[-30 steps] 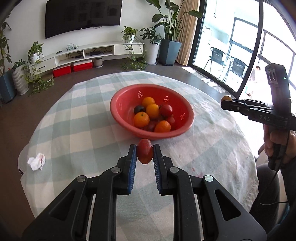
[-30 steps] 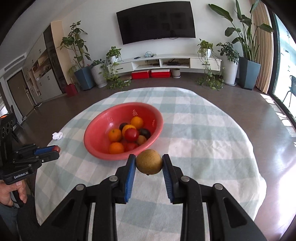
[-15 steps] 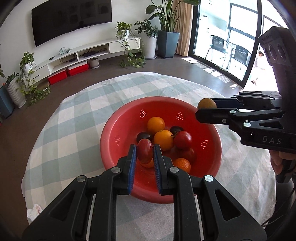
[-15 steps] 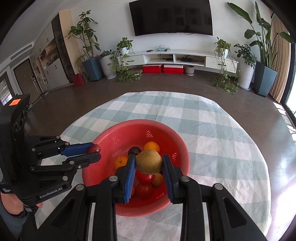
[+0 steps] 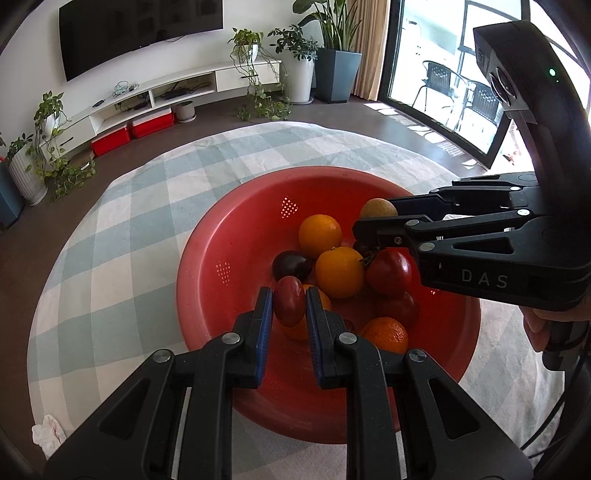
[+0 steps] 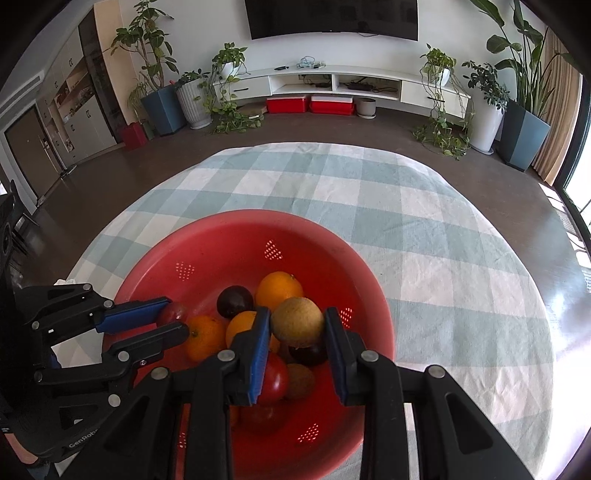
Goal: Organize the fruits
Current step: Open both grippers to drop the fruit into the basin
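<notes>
You see checked tablecloth (image 6: 424, 236) over round table. Crumpled white tissue (image 5: 46, 435) lies at cloth edge nearest you. Wall TV (image 6: 332, 18) hangs above white media shelf (image 6: 332, 83); two red boxes (image 6: 308, 104) sit under it. Potted plants (image 6: 159, 88) flank shelf.
</notes>
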The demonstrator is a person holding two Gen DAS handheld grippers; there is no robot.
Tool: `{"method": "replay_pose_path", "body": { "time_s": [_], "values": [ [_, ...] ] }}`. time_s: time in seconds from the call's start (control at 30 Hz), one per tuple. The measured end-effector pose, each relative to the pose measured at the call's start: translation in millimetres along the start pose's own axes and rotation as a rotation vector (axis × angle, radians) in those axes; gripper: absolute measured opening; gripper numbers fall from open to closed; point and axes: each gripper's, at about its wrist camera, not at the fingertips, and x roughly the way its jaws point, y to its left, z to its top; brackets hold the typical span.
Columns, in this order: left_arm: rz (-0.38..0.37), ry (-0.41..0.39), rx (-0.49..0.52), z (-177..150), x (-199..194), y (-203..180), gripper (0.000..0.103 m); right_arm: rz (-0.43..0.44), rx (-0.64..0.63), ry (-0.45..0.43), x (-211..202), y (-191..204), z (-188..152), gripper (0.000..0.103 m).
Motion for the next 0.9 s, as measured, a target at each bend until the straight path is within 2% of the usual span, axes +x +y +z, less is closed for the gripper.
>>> {"method": "replay_pose_path", "body": {
  "time_s": [0.27,0.33,0.43,0.47,0.5,0.67,0.8,0.83,0.9],
  "values": [
    [0.004,0.001,0.004,-1.4,3.4,-1.7,0.017,-0.023,0.009,0.017,9.0,-4.1,-1.6,0.032],
    [0.006,-0.004,0.003,-1.7,3.1,-1.9,0.022,-0.026,0.011,0.015,8.7,-3.1,-1.2,0.032],
    [0.007,-0.017,0.003,-1.7,0.3,-2.1,0.037,-0.021,0.011,0.011,7.1,-1.8,-1.5,0.038],
    [0.01,-0.022,0.002,-1.6,-0.7,-2.0,0.05,-0.021,0.008,0.008,6.6,-0.6,-1.3,0.038],
    [0.009,-0.027,0.001,-1.2,-2.4,-2.3,0.056,-0.022,0.007,0.006,5.9,-0.1,-1.6,0.04],
    [0.014,-0.041,-0.009,-2.0,-10.8,-2.0,0.062,-0.034,0.004,-0.012,-2.9,2.7,-4.9,0.046],
    [0.03,-0.079,-0.016,-5.5,-30.4,-5.5,0.081,-0.027,0.017,-0.042,-21.4,2.5,-12.2,0.049],
    [0.037,-0.094,-0.018,-7.4,-38.1,-7.6,0.085,-0.028,0.019,-0.057,-27.9,2.9,-14.8,0.054],
    [0.048,-0.13,-0.022,-11.6,-55.3,-12.5,0.098,-0.027,0.032,-0.086,-42.2,3.2,-21.5,0.063]
  ]
}}
